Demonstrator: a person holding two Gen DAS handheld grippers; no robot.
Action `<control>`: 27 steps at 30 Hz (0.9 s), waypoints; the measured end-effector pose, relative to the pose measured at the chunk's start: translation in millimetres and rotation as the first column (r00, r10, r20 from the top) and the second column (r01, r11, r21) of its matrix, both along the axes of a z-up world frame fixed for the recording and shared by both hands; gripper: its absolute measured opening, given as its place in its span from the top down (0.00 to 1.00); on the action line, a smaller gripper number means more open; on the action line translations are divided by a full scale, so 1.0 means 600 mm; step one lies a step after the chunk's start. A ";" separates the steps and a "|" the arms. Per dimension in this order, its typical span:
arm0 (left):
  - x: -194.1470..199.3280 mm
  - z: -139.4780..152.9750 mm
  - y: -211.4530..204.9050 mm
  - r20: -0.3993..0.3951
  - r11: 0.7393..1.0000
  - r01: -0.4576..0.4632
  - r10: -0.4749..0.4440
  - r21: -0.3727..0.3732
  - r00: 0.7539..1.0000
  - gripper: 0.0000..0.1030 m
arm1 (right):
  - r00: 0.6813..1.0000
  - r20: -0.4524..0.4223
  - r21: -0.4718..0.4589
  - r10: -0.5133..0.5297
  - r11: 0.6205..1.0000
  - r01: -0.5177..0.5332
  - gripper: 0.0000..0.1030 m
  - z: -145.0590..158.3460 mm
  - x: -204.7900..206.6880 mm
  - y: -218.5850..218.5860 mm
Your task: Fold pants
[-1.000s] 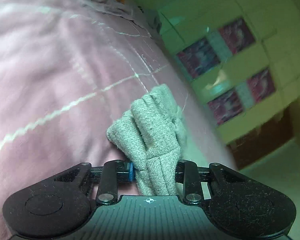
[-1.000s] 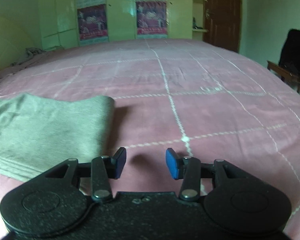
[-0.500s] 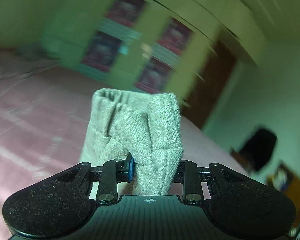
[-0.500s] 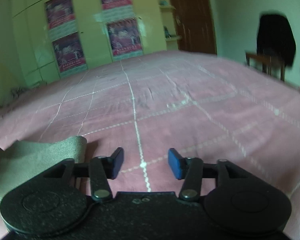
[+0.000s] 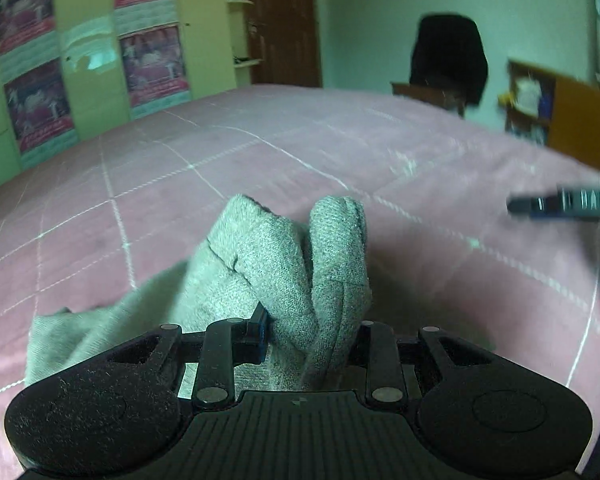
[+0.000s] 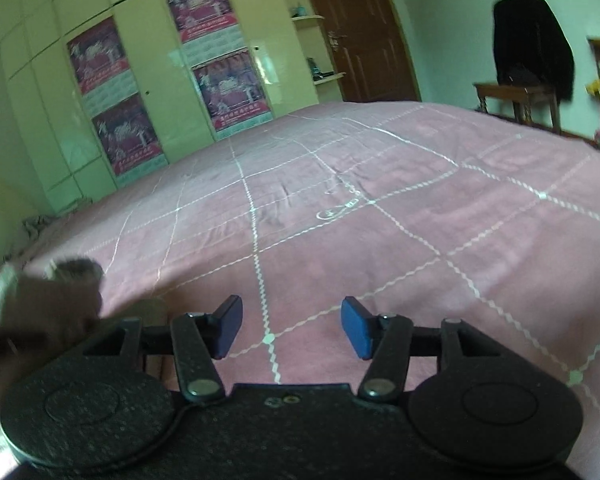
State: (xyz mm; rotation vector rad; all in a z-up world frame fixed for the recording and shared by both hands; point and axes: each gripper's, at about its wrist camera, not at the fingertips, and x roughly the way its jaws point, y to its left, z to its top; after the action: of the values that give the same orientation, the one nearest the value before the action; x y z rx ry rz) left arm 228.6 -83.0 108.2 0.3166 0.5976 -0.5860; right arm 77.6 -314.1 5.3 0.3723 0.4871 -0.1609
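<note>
My left gripper (image 5: 308,336) is shut on a bunched fold of the grey knit pants (image 5: 284,264); the cloth stands up between the jaws and trails down to the left onto the pink bedspread (image 5: 380,152). My right gripper (image 6: 292,328) is open and empty, low over the bedspread (image 6: 380,240). A blurred patch at the left edge of the right wrist view may be the pants; I cannot tell. The right gripper's tip (image 5: 564,204) shows at the right edge of the left wrist view.
A green wardrobe with posters (image 6: 148,80) stands beyond the bed. A brown door (image 6: 360,32) is behind it to the right. A chair with a dark garment (image 6: 528,52) and a wooden shelf (image 5: 572,120) stand at the right.
My left gripper has swung round with the pants, from pointing down at the bedspread to level across the bed. My right gripper has moved right, and the folded pants have slipped out of its view.
</note>
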 end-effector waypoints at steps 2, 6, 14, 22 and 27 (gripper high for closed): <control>-0.013 0.004 -0.012 0.003 0.999 0.024 -0.024 0.022 1.000 0.71 | 1.000 0.003 0.028 -0.008 1.000 0.008 0.47 -0.003 0.000 -0.006; -0.045 -0.002 -0.026 -0.049 0.997 0.072 -0.072 -0.003 0.996 0.44 | 1.000 -0.003 0.028 -0.004 1.000 0.004 0.47 -0.006 0.005 -0.005; -0.068 0.003 -0.001 -0.097 0.976 0.013 -0.034 -0.217 0.995 0.16 | 1.000 0.011 0.019 -0.022 1.000 0.022 0.47 -0.003 -0.007 -0.003; -0.134 0.051 0.192 0.013 0.928 -0.219 0.234 -0.302 0.972 0.16 | 1.000 0.021 -0.039 -0.003 0.999 0.004 0.47 0.008 -0.021 0.020; -0.209 0.005 0.334 -0.033 0.905 -0.368 0.369 -0.215 0.929 0.16 | 0.988 0.060 -0.011 0.144 0.990 -0.144 0.52 0.034 -0.030 0.077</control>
State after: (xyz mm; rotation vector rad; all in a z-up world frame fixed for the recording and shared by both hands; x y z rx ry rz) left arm 102.9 117.4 111.3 -0.0055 0.5614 -0.2791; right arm 59.4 -267.6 25.5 0.3336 0.4514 -0.0109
